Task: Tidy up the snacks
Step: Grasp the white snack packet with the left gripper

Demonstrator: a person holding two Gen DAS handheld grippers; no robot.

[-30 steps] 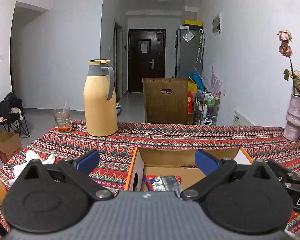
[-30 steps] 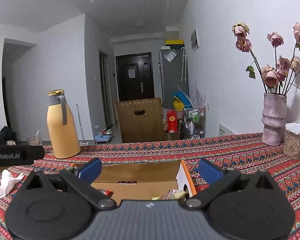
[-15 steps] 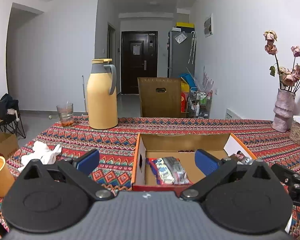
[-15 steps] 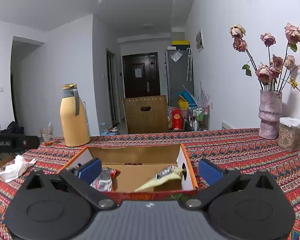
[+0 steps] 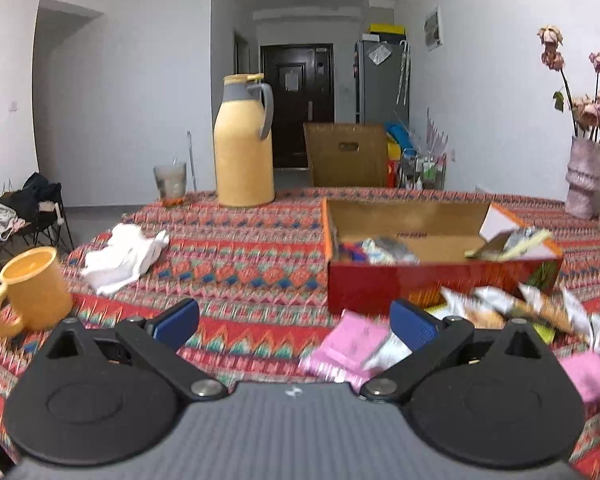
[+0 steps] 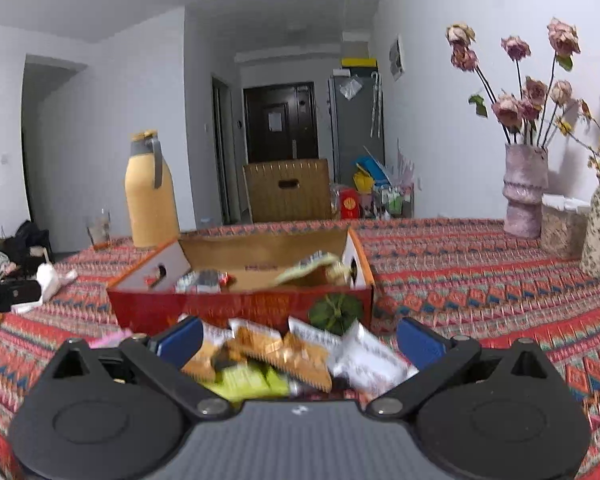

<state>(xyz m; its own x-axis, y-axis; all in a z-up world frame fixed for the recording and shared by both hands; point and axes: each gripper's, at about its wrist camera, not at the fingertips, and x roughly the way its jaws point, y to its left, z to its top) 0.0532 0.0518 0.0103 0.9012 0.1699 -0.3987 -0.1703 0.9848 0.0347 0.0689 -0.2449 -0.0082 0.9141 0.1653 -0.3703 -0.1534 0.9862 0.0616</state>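
Observation:
An open red cardboard box [image 5: 440,280] with a few snack packets inside stands on the patterned tablecloth; it also shows in the right wrist view [image 6: 240,306]. A loose pile of snack packets [image 6: 284,354] lies in front of the box. Pink packets [image 5: 348,346] lie at the pile's left side. My left gripper [image 5: 296,322] is open and empty, above the cloth to the left of the pile. My right gripper [image 6: 298,336] is open, its fingers straddling the pile from above without gripping anything.
A yellow thermos [image 5: 244,144], a glass [image 5: 171,180], a crumpled white tissue [image 5: 124,256] and a yellow mug [image 5: 32,288] stand left of the box. Vases with dried roses [image 6: 526,192] and a container [image 6: 560,224] stand at the right.
Both grippers have pulled back from over the box toward the table's near side and tilted down. The snack pile in front of the box has come into view. Both stay open.

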